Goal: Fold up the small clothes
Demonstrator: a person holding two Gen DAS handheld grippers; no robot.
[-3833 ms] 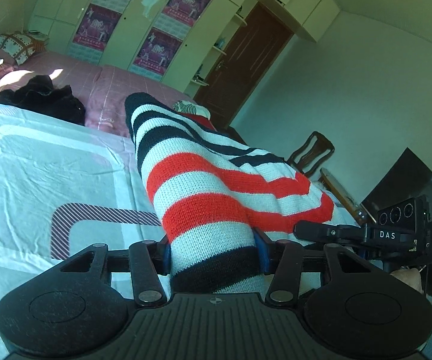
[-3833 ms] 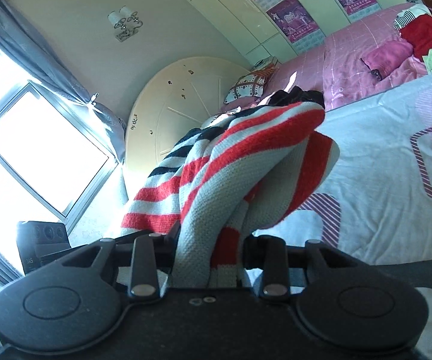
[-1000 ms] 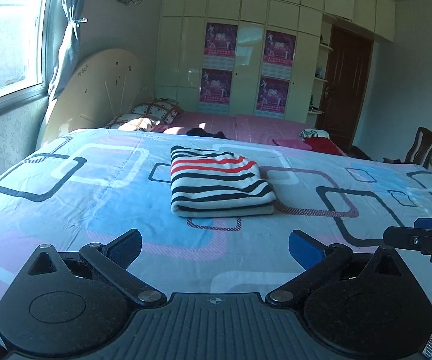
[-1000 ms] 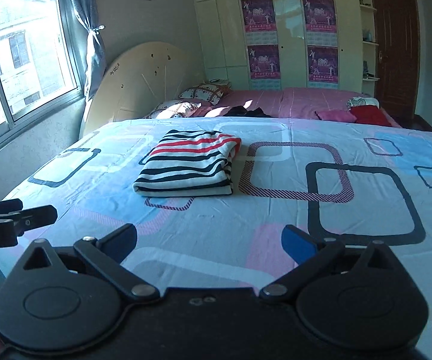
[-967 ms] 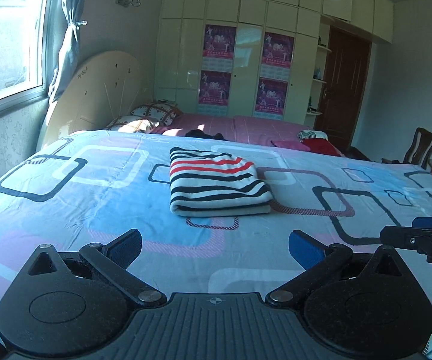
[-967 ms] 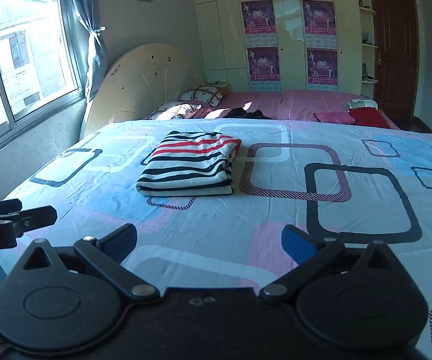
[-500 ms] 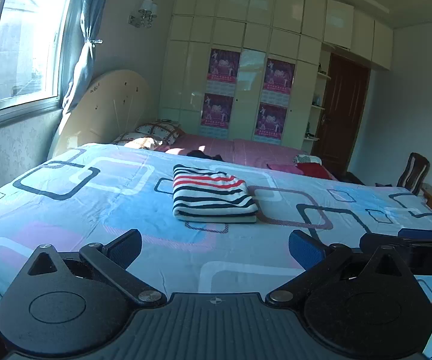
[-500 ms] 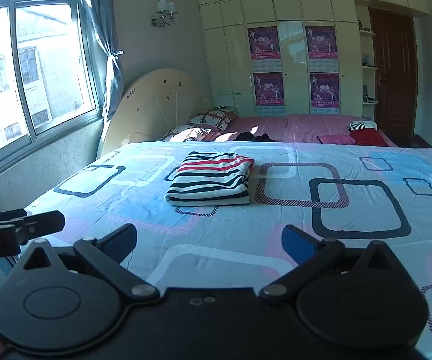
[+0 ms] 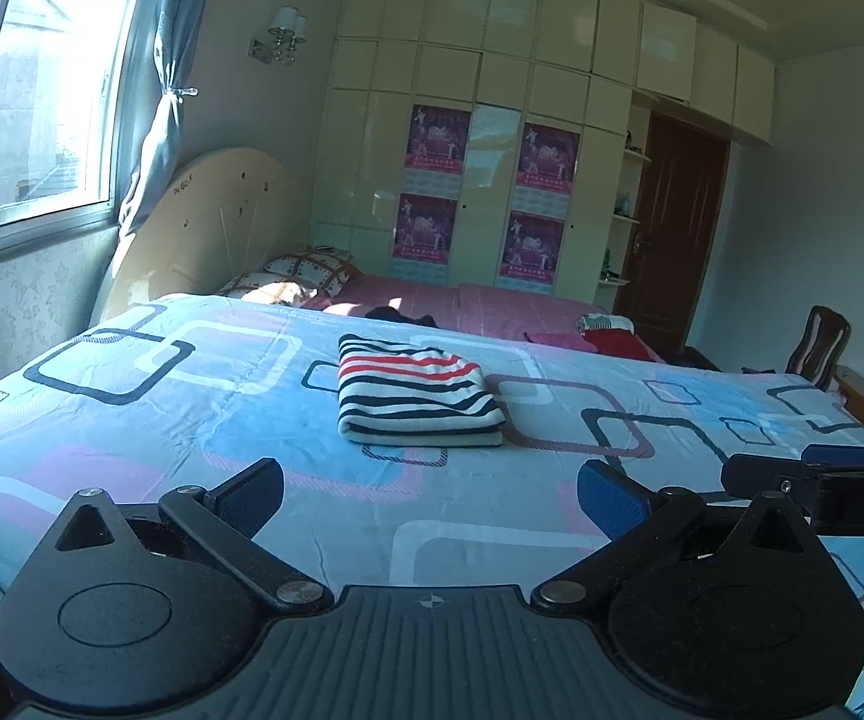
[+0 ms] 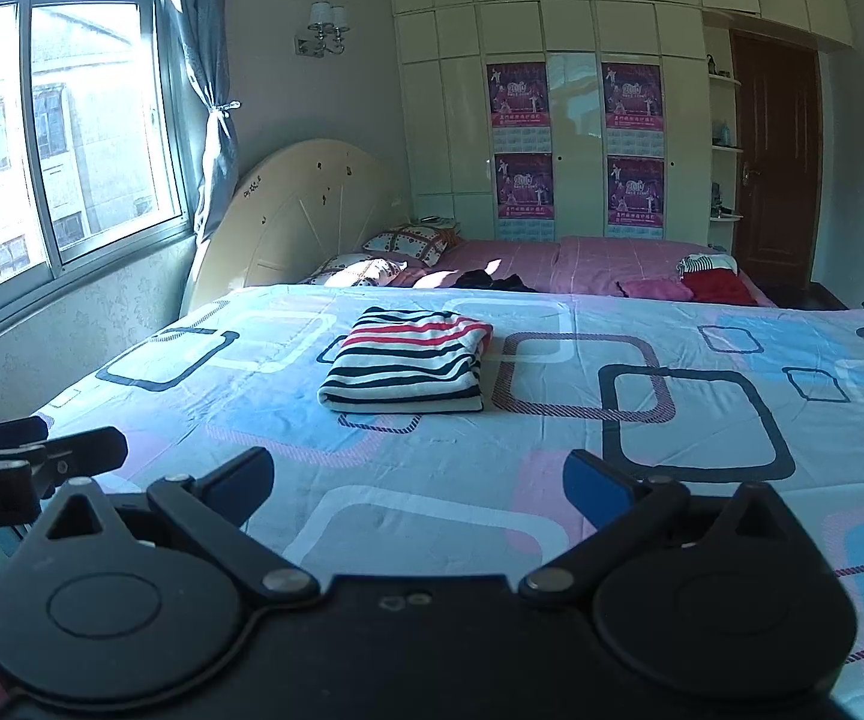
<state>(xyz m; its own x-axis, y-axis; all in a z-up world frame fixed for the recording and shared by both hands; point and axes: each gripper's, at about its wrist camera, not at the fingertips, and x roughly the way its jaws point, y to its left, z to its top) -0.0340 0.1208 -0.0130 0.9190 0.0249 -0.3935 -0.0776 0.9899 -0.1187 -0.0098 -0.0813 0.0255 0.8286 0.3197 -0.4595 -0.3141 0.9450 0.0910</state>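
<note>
A striped sweater [image 9: 417, 396], red, white and dark, lies folded in a neat rectangle on the blue patterned bed sheet [image 9: 192, 420]; it also shows in the right wrist view [image 10: 408, 363]. My left gripper [image 9: 430, 495] is open and empty, held well back from the sweater near the bed's front edge. My right gripper [image 10: 417, 483] is open and empty too, equally far back. Each gripper's tip shows at the side of the other's view.
A second bed with a pink cover [image 10: 582, 264] stands behind, carrying dark, pink and red clothes [image 10: 714, 285] and pillows [image 10: 408, 243]. A headboard [image 10: 300, 210] and window [image 10: 66, 138] are at left; wardrobe, door [image 10: 777, 180] and a chair [image 9: 819, 348] at back right.
Both grippers let go of the striped sweater, which now lies folded on the bed. Both have pulled back and risen, so the sweater looks smaller and farther away.
</note>
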